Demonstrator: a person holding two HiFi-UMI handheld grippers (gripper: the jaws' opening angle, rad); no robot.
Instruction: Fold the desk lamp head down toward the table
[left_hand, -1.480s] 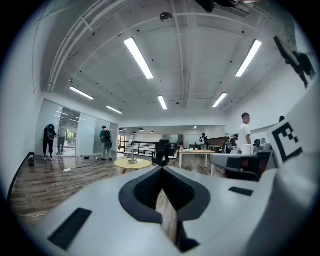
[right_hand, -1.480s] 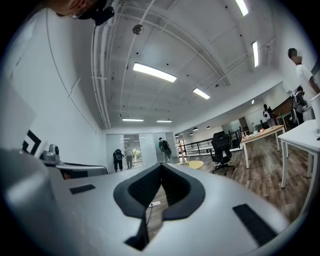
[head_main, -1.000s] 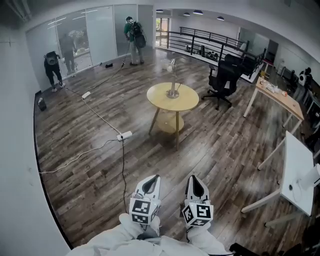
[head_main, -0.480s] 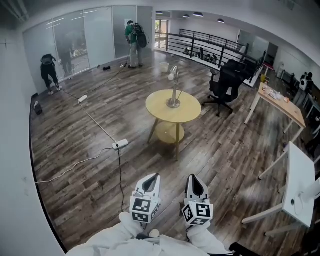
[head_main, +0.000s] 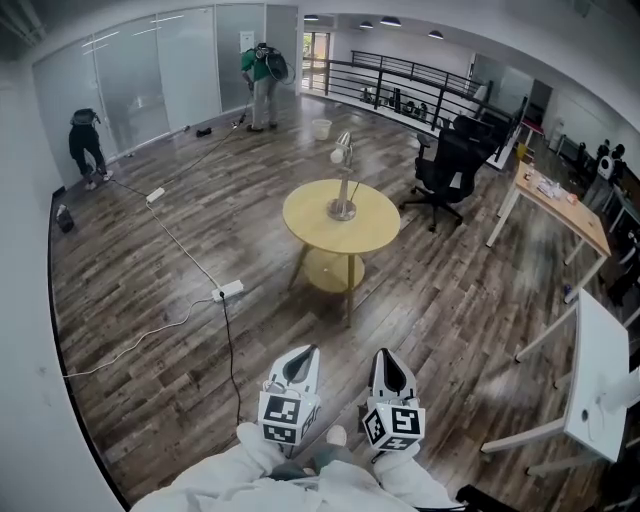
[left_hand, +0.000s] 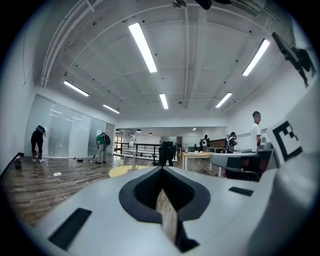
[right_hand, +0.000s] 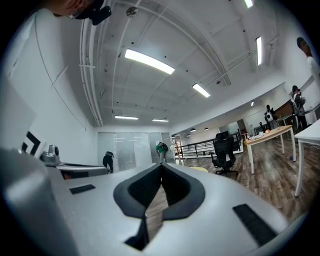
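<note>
A silver desk lamp (head_main: 343, 182) stands upright on a round yellow table (head_main: 372, 230) in the middle of the room, its head (head_main: 341, 151) raised high on the arm. Both grippers are held low in front of me, far short of the table. My left gripper (head_main: 304, 355) and my right gripper (head_main: 386, 354) sit side by side, pointing level at the table, both shut with nothing in them. In the left gripper view the lamp (left_hand: 134, 153) and the table (left_hand: 124, 171) show small beyond the shut jaws (left_hand: 162, 169). The right gripper (right_hand: 161, 165) likewise holds nothing.
A white power strip (head_main: 228, 290) and its cables lie on the wooden floor left of my path. A black office chair (head_main: 450, 160) stands behind the table. A wooden desk (head_main: 558, 195) and a white table (head_main: 596, 352) are at the right. People (head_main: 83, 145) work by the far glass wall.
The table and lamp have drawn nearer and sit lower in the head view as I move forward. Both grippers keep their place in front of me and stay shut.
</note>
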